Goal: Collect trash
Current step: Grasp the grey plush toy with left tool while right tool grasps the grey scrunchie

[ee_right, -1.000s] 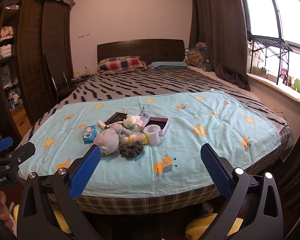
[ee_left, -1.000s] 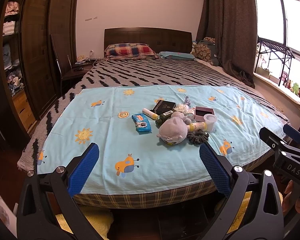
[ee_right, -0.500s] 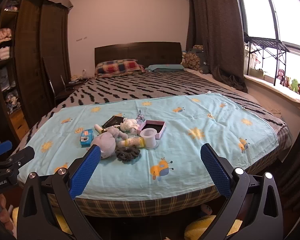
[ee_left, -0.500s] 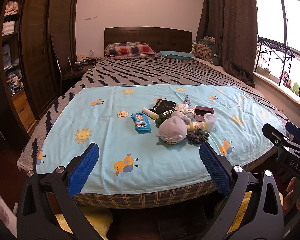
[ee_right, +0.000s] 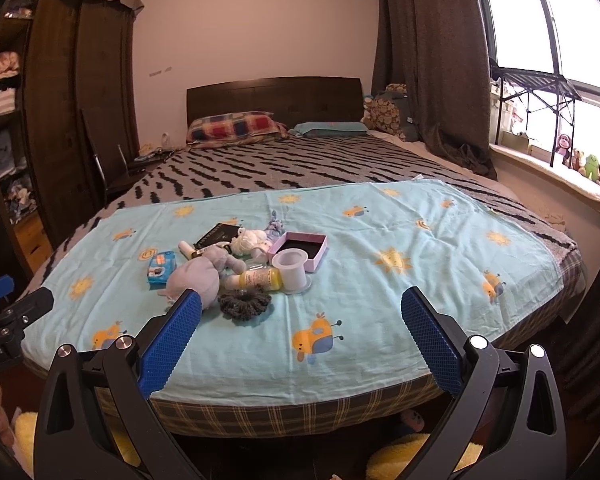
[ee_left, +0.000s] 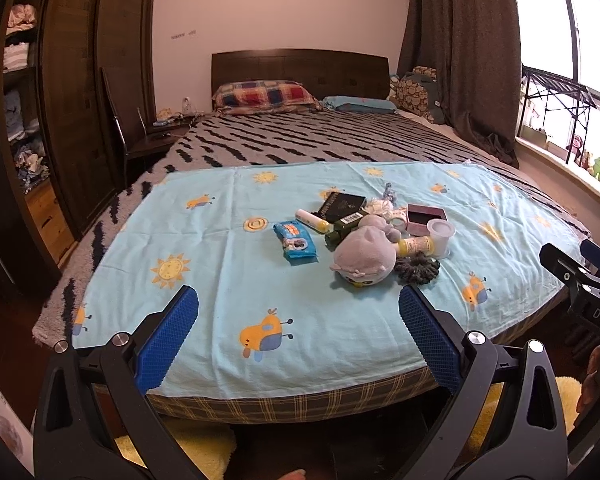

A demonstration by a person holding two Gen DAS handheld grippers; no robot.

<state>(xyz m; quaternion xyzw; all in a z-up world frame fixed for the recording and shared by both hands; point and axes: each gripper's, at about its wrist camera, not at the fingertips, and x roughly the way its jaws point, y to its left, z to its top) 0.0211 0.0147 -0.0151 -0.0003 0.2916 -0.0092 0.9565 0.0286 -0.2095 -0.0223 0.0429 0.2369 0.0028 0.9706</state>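
A heap of small items lies on the light blue sheet (ee_left: 228, 264) at the foot of the bed: a blue wipes packet (ee_left: 295, 242), a grey plush toy (ee_left: 365, 256), a dark scrunchie (ee_left: 417, 267), a dark green bottle (ee_left: 346, 229), a yellow bottle (ee_left: 414, 245), a clear plastic cup (ee_left: 440, 234), a pink box (ee_left: 425, 216) and a black box (ee_left: 342, 205). The heap also shows in the right wrist view, with the cup (ee_right: 291, 266) and scrunchie (ee_right: 244, 304). My left gripper (ee_left: 298, 322) and right gripper (ee_right: 300, 326) are open and empty, held short of the bed's foot edge.
A dark wardrobe (ee_left: 80, 92) and a chair (ee_left: 132, 136) stand left of the bed. Pillows (ee_left: 264, 96) lie at the headboard. A window sill with toys (ee_right: 580, 164) and a curtain (ee_right: 432, 80) are on the right. Yellow fluffy items (ee_right: 412, 456) lie on the floor below.
Both grippers have drifted slightly; the right wrist view has come a little closer and lower toward the bed. Nothing on the bed has moved.
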